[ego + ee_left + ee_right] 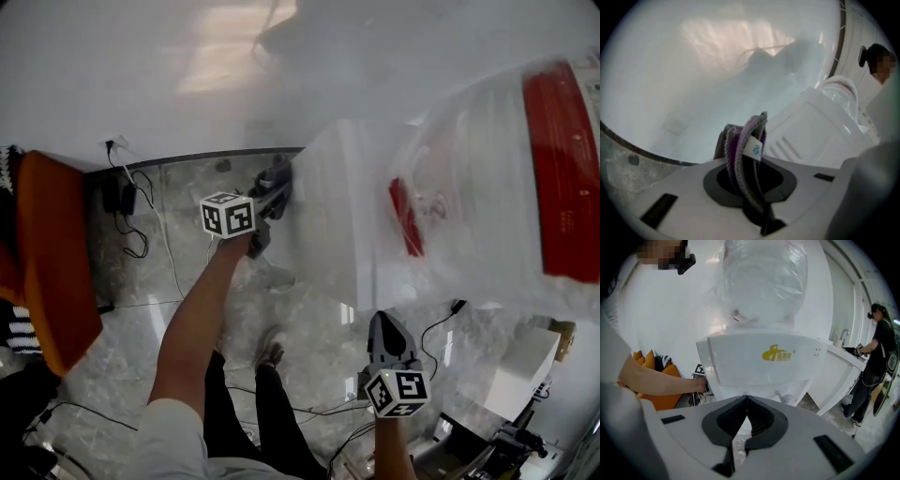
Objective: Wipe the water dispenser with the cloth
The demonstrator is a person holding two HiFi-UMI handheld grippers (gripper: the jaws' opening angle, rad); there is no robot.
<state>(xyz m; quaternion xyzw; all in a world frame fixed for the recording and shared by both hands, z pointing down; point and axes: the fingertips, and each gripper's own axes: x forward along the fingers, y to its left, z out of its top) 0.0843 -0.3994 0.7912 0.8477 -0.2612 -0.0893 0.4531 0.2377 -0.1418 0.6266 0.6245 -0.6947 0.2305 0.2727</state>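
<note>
The white water dispenser stands against the wall, and a clear bottle with a red label sits on top of it. My left gripper is at the dispenser's left side, shut on a folded grey and purple cloth that sticks up out of the jaws. The dispenser's vented side panel lies just right of the cloth. My right gripper is shut with nothing in it. It hangs low in front of the dispenser's front panel, apart from it. In the head view the right gripper is below the dispenser.
An orange chair stands at the left. Black cables and a white cord lie on the marble floor by the wall. The person's feet are below the dispenser. A white box sits at lower right. Another person stands at a counter.
</note>
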